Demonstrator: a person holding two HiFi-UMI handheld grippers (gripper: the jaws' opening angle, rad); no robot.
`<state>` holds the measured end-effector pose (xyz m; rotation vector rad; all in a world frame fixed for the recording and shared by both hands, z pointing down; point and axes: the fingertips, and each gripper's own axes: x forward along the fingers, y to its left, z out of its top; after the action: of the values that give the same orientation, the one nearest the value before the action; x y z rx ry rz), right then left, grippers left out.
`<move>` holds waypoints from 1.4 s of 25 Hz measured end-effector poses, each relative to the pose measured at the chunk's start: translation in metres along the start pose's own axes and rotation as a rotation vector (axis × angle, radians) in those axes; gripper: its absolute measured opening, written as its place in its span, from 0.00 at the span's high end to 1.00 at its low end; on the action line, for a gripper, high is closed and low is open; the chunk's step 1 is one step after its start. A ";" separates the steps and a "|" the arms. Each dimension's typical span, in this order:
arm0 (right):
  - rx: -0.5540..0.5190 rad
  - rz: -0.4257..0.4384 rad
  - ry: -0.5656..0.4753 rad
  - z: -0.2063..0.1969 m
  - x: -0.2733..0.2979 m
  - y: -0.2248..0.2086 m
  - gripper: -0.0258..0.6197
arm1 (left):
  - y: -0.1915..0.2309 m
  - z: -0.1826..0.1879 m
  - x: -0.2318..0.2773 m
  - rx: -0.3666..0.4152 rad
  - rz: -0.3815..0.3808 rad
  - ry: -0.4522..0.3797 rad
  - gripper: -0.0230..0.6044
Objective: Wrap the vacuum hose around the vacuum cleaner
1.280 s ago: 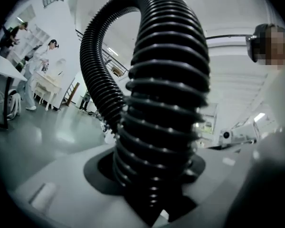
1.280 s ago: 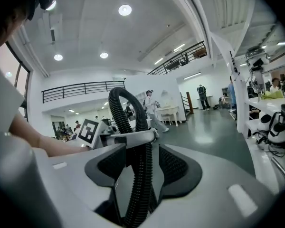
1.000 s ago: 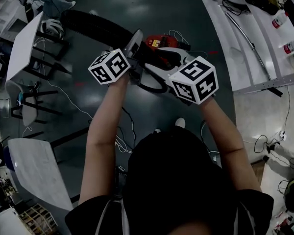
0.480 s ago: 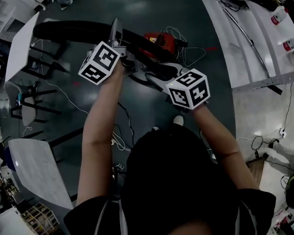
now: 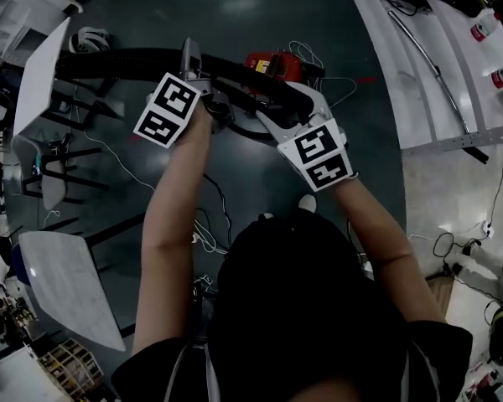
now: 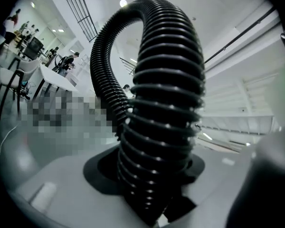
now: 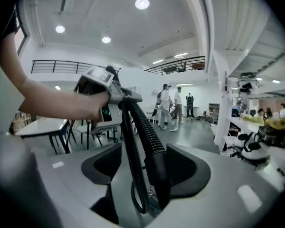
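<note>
Head view: two grippers, one hose, one vacuum. Left gripper point(image 6: 149, 170) jaws clamp the thick, black, ribbed hose point(image 5: 126, 61). Right gripper point(image 7: 147, 170) jaws, just opening, stand apart around its thinner end. The hose arches above the floor, near the red vacuum point(image 5: 272, 64).
</note>
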<state>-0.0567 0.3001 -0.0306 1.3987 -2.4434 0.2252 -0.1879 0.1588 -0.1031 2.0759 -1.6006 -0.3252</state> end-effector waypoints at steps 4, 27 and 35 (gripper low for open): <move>-0.148 0.027 0.095 -0.021 0.021 0.000 0.36 | -0.004 -0.006 -0.004 -0.030 0.032 -0.007 0.59; -0.374 -0.316 0.262 -0.073 0.073 -0.072 0.19 | -0.012 -0.051 -0.004 -0.543 0.058 0.010 0.69; -0.521 -0.358 0.335 -0.070 0.100 -0.102 0.21 | -0.009 -0.063 0.036 -0.616 0.028 0.077 0.69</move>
<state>-0.0029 0.1869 0.0678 1.3855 -1.7716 -0.2286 -0.1408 0.1410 -0.0503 1.5698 -1.2719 -0.6297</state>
